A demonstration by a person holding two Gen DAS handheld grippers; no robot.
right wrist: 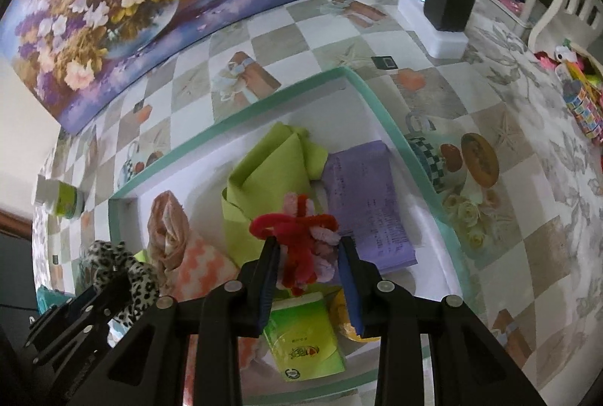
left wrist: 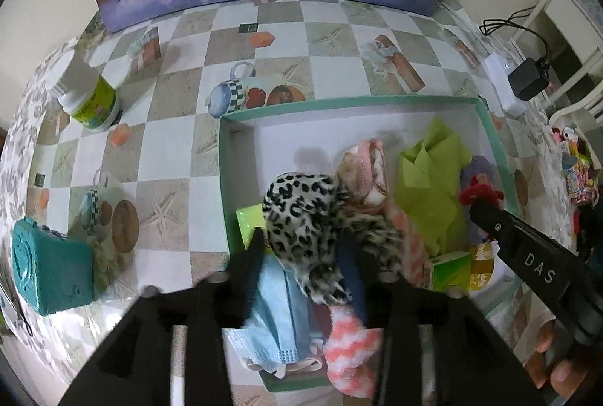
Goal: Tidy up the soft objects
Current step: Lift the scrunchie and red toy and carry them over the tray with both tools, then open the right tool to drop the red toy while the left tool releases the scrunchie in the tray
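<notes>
While both hands point steeply down into the teal-rimmed box (right wrist: 380, 104), each has a soft item at its fingers. Right gripper (right wrist: 307, 270): fingers pinching a red-and-pink pipe-cleaner bundle (right wrist: 297, 236), which bulges out past the tips toward 12 o'clock in the right wrist view; it hangs over the box's right half, above a green tissue pack (right wrist: 301, 338), with a purple paper pack (right wrist: 367, 202) at about 1 o'clock and a lime green cloth (right wrist: 271, 172) at 11 o'clock from the tips. Judging by that, the bundle only needs letting go where it is, onto or just beside the tissue pack. Left gripper (left wrist: 312, 259): fingers part spread, not pressing; the leopard-print fabric (left wrist: 301, 210) lies between and ahead of them, long axis running roughly 12 to 6 in the left wrist view, draped over a blue face mask (left wrist: 271, 304) and next to a pink-and-white fuzzy sock (left wrist: 350, 345) at 5 o'clock. Looks released or nearly so, resting in the box's near-left part. A rolled peach cloth (left wrist: 365, 172) sits at 1 o'clock from the left fingers. Outside the box on the checkered surface (left wrist: 181, 157): a green-labelled jar (left wrist: 94, 100) at 10 o'clock and a teal case (left wrist: 49, 274) at 9 o'clock. Right hand is nearer the box's right side, left nearer the left.
</notes>
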